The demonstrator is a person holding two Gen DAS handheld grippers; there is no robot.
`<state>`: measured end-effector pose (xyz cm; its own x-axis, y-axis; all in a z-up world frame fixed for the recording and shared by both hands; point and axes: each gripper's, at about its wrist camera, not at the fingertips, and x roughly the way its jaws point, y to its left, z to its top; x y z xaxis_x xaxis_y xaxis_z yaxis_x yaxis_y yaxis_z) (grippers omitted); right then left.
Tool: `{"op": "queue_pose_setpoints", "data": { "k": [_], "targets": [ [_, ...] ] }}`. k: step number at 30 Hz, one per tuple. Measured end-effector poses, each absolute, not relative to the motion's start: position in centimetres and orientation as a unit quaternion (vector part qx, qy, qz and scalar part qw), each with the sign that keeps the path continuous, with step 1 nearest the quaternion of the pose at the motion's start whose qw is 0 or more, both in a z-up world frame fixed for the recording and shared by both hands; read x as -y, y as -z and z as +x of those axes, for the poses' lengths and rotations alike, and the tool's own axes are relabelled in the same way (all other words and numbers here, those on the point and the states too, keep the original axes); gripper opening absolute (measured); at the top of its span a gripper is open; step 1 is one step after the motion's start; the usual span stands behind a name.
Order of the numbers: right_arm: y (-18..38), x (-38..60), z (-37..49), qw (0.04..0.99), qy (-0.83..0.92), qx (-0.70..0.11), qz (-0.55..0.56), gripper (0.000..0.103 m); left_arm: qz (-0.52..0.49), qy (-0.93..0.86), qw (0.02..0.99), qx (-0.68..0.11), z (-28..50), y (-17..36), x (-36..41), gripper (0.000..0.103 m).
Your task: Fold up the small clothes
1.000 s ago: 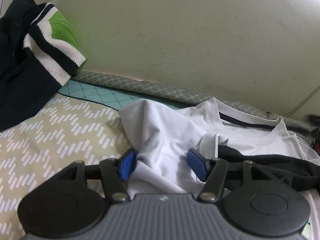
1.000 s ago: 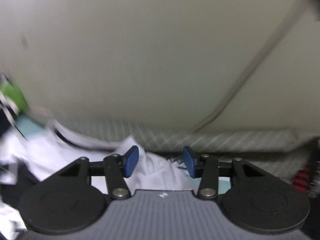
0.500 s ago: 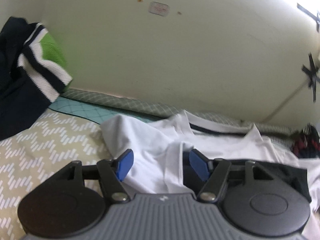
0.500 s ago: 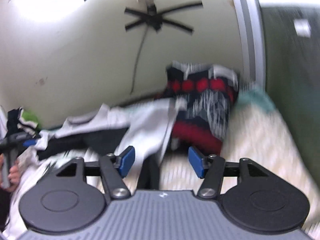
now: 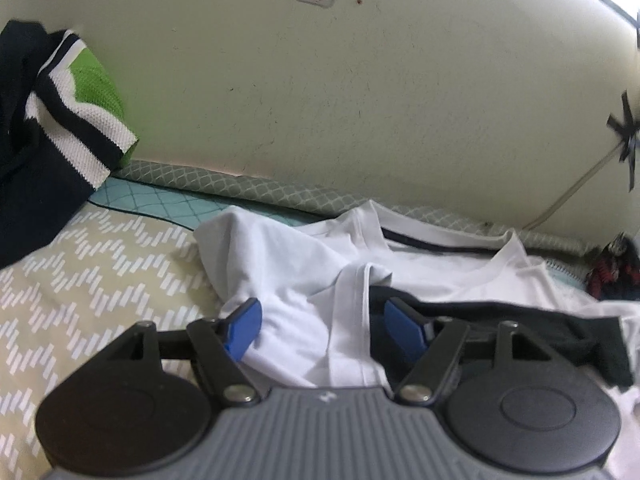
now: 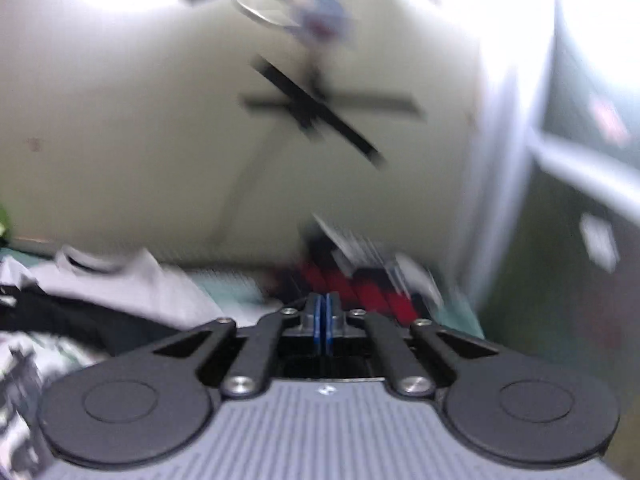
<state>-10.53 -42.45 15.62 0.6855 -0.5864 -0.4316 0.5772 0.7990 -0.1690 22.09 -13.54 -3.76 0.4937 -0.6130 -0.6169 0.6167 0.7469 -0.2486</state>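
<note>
Left gripper (image 5: 324,330) angled down, jaws opening over white shirt (image 5: 316,276).

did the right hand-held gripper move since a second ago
Yes. The right hand-held gripper swung right along the wall: the black tape cross, earlier out of view, now sits centre frame.

1. T-shirt (image 5: 304,256) lies crumpled on bed (image 5: 100,272), centre-right in left wrist view, neck end twd wall (image 5: 360,100).
2. Dark garment (image 5: 520,320) lies across shirt's right part, in front of collar.
3. Striped knit (image 5: 60,112) piled at far left on bed, against wall.
4. Patterned knit (image 6: 360,284) at bed's right end by wall, right of shirt.
5. Left gripper (image 5: 324,322) straddles shirt's near fold, jaws opening, fabric betw them.
</note>
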Motion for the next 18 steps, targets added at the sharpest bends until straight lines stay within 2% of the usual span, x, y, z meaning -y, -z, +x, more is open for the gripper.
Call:
{"op": "queue_pose_setpoints", "data": {
  "k": [3, 6, 7, 8, 10, 14, 18],
  "targets": [
    [-17.3, 37.1, -2.4, 0.945, 0.213, -0.240, -0.061, 0.000, -0.030, 0.364, 0.858, -0.362, 22.9, 3.5, 12.6, 0.070],
    [-16.1, 30.5, 4.8, 0.957, 0.056, -0.265, -0.103, 0.000, -0.051, 0.367, 0.853, -0.368, 23.6, 3.5, 11.6, 0.070],
    [-15.5, 28.6, 6.4, 0.952, 0.021, -0.277, -0.131, 0.004, -0.056, 0.366, 0.853, -0.369, 23.8, 3.5, 11.4, 0.070],
    [-15.0, 26.5, 7.1, 0.944, -0.010, -0.281, -0.171, 0.021, -0.062, 0.364, 0.853, -0.370, 24.0, 3.5, 11.1, 0.071],
    [-15.2, 24.7, 6.4, 0.942, -0.027, -0.250, -0.222, 0.033, -0.071, 0.360, 0.854, -0.368, 24.2, 3.3, 10.7, 0.073],
    [-16.9, 30.5, 3.7, 0.966, 0.015, -0.223, -0.132, 0.038, -0.087, 0.365, 0.848, -0.374, 24.5, 3.2, 10.4, 0.073],
    [-14.5, 38.5, 0.2, 0.964, 0.118, -0.239, -0.018, 0.039, -0.082, 0.377, 0.851, -0.355, 23.6, 2.1, 10.4, 0.073]
  ]
}}
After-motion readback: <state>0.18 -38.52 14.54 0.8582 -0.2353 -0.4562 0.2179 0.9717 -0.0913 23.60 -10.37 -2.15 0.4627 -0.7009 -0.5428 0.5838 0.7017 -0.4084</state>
